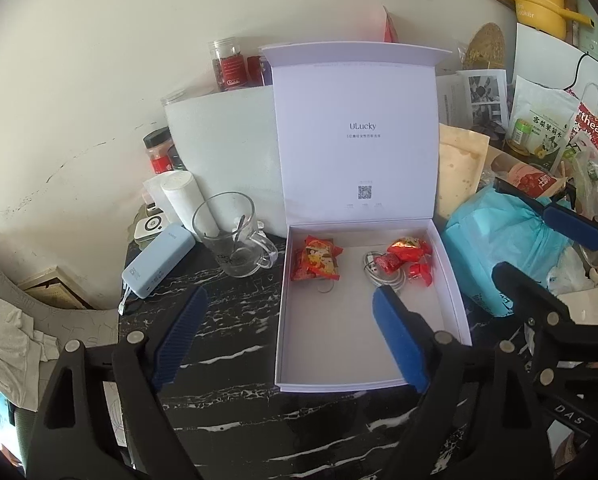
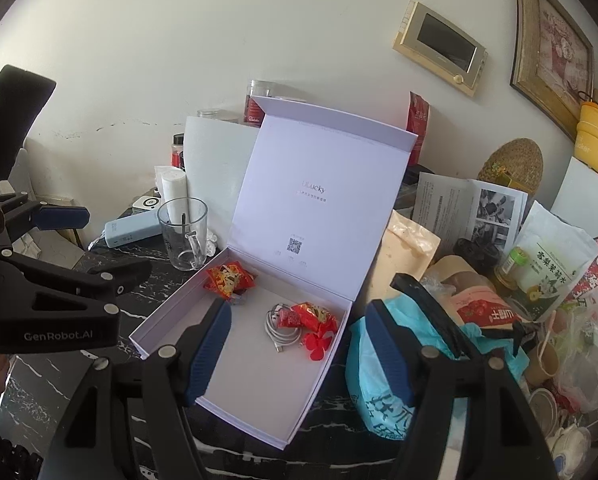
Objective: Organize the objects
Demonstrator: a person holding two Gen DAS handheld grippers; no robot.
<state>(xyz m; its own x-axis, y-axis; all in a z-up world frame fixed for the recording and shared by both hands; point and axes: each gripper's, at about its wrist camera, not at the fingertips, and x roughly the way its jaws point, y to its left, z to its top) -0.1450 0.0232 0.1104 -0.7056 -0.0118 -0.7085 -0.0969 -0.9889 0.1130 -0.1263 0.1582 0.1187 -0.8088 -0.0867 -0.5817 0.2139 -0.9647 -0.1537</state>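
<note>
A white box stands open on the black marble table, its lid upright. Inside lie a red snack packet, a coiled white cable and red wrapped candies. My left gripper is open and empty, its right finger over the box's front part. My right gripper is open and empty above the box's near right side. The right gripper also shows at the right of the left wrist view; the left one shows at the left of the right wrist view.
A glass mug, a pale blue power bank and a white cylinder stand left of the box. A light blue bag and piled packets crowd the right side.
</note>
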